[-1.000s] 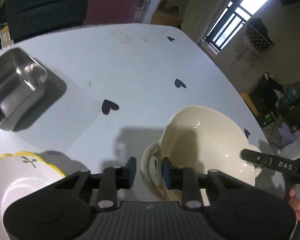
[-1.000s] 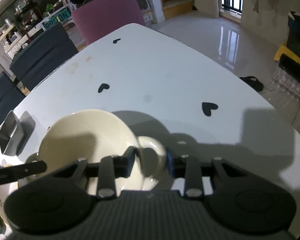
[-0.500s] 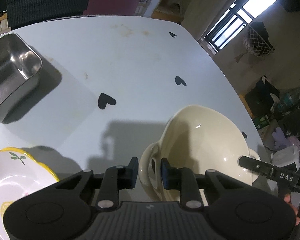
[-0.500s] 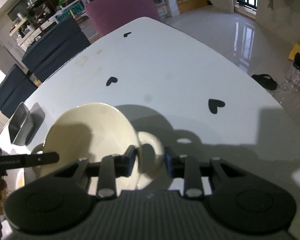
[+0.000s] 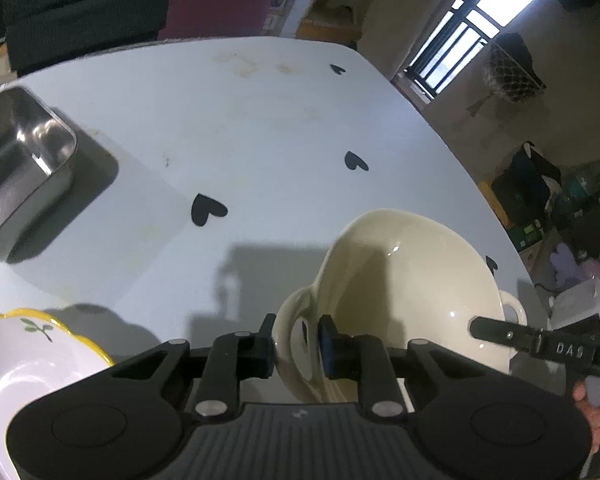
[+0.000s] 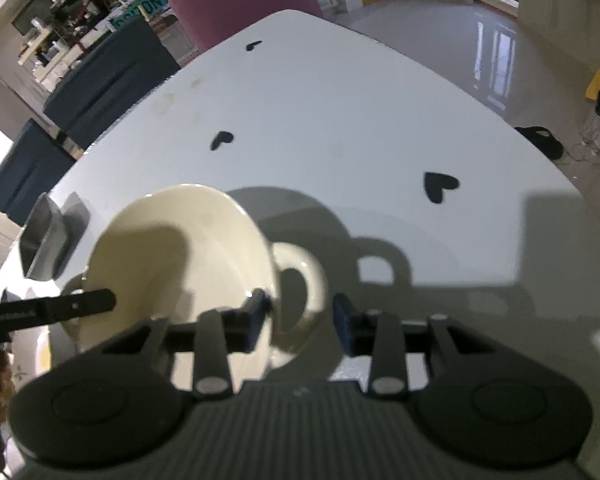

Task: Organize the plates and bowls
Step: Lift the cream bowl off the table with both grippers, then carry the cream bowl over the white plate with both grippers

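A cream bowl [image 5: 404, 280] with a loop handle on each side hangs tilted between both grippers over the white table [image 5: 260, 120]. My left gripper [image 5: 296, 344] is shut on the bowl's left handle [image 5: 288, 320], one pad on either side of the loop. In the right wrist view the bowl [image 6: 172, 264] is at the lower left. The other handle [image 6: 312, 276] sits between the jaws of my right gripper [image 6: 300, 316]. They are closing, the left pad by the rim and the right pad a small gap off the loop.
A steel rectangular tray [image 5: 20, 160] stands at the table's left. A white plate with a yellow scalloped rim [image 5: 28, 360] lies near the front left. Dark blue chairs [image 6: 108, 72] and a pink chair [image 6: 240, 0] line the far edge. Black hearts dot the tabletop.
The right gripper has tipped a little, so more of the far chairs shows. The left gripper still grips the handle, and the bowl has hardly shifted.
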The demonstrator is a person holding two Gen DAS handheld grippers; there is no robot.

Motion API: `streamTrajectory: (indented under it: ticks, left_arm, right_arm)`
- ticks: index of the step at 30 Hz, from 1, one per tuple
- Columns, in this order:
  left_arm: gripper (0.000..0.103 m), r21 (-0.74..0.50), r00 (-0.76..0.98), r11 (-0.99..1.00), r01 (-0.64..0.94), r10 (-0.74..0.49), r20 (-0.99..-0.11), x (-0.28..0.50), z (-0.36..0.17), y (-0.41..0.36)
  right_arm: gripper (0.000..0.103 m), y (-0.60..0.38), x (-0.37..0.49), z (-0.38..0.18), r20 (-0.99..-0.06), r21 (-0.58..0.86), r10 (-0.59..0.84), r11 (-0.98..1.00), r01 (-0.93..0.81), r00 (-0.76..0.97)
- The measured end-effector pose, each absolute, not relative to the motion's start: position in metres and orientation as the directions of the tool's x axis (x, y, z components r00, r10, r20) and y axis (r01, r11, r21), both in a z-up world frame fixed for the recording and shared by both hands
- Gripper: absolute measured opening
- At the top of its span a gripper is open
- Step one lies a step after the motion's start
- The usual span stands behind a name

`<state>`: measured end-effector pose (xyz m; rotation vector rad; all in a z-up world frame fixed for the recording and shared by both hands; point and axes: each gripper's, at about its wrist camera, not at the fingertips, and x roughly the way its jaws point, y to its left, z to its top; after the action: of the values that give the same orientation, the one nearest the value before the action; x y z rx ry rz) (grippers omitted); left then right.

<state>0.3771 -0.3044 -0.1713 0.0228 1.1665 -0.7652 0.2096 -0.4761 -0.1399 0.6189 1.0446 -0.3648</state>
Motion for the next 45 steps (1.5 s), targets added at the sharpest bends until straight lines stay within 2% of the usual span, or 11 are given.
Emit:
streamTrajectory:
  ticks: [11,19,31,45]
  left_arm:
    - [0.024,-0.373,0.214,0.762,0.529,-0.545,-0.811,0.36,-0.164,-0.291]
    - [0.023,-0.363,0.286,0.787,0.498,-0.544,-0.789,0.339,-0.128,-0.257]
    - [0.023,-0.318,0.442,0.86,0.399,-0.484,-0.756,0.291,-0.065,-0.159]
    - [0.023,-0.299,0.543,0.92,0.254,-0.391,-0.743,0.223,-0.042,-0.042]
  right_arm:
    - [0.032,-0.464,0.211,-0.127,-0.893,0.241,-0.033,0.808,0.537,0.449]
    - [0.032,-0.441,0.2,-0.099,-0.862,0.247,-0.033,0.844,0.476,0.507]
    - [0.031,-0.366,0.19,-0.055,-0.779,0.315,0.037,0.887,0.338,0.627]
    - [0.031,-0.284,0.191,-0.031,-0.742,0.343,0.157,0.925,0.167,0.652]
